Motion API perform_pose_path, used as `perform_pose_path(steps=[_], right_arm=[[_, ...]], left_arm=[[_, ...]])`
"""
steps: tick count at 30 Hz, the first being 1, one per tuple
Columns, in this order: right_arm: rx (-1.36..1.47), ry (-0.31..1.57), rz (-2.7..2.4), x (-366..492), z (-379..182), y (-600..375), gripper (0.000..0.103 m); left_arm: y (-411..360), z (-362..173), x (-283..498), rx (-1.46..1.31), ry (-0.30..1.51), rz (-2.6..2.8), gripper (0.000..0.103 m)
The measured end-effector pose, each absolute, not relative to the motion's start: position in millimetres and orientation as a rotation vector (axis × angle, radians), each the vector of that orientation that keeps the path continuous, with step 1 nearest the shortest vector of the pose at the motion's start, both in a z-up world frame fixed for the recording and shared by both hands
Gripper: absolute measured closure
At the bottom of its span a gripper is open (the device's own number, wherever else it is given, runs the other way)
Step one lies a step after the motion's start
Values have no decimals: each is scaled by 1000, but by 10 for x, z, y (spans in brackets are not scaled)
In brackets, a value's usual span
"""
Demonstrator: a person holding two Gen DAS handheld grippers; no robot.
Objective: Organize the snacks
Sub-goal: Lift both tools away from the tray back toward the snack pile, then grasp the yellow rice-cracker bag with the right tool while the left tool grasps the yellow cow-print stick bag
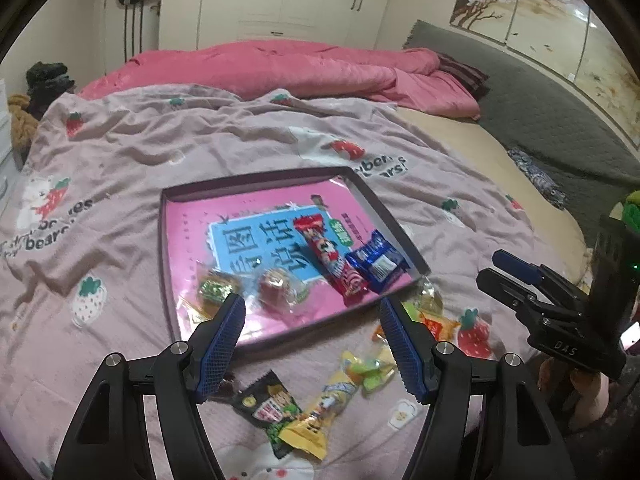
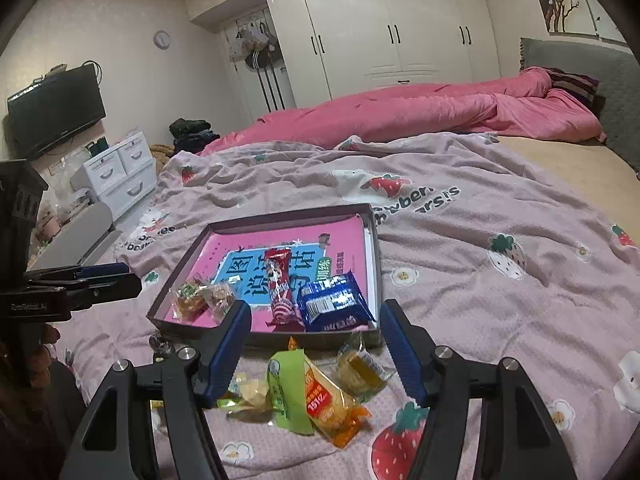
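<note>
A shallow box lid with a pink printed bottom (image 1: 192,208) (image 2: 280,216) lies on the bedspread. In it lie a red candy stick (image 1: 332,260) (image 2: 280,280), a blue biscuit pack (image 1: 378,262) (image 2: 334,302) and two clear-wrapped sweets (image 1: 218,288) (image 1: 280,286). Loose snacks lie in front of it: a black-green pack (image 1: 272,404), a yellow pack (image 1: 320,412), an orange pack (image 2: 330,402), a green pack (image 2: 286,388), a clear-wrapped cake (image 2: 360,368). My left gripper (image 1: 312,344) is open and empty above the loose snacks. My right gripper (image 2: 316,344) is open and empty above them; it also shows in the left wrist view (image 1: 504,272).
The pink strawberry bedspread (image 1: 160,152) covers the bed. A rolled pink quilt (image 1: 280,68) lies at the back. White drawers (image 2: 120,172) and a TV (image 2: 56,108) stand to the left, wardrobes (image 2: 380,28) behind.
</note>
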State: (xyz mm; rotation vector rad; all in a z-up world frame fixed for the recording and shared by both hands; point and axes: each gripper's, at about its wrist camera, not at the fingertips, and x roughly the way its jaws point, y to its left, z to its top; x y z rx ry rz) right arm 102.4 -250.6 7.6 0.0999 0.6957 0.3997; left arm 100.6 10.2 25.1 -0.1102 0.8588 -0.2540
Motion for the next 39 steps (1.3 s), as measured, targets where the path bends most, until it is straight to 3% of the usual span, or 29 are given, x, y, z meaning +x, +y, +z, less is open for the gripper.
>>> perform_pose_path(steps=[39], right_arm=[[-224,826,317,865,-283,-2293,37]], left_arm=[[-199,-205,885,29,1005,-343,28]])
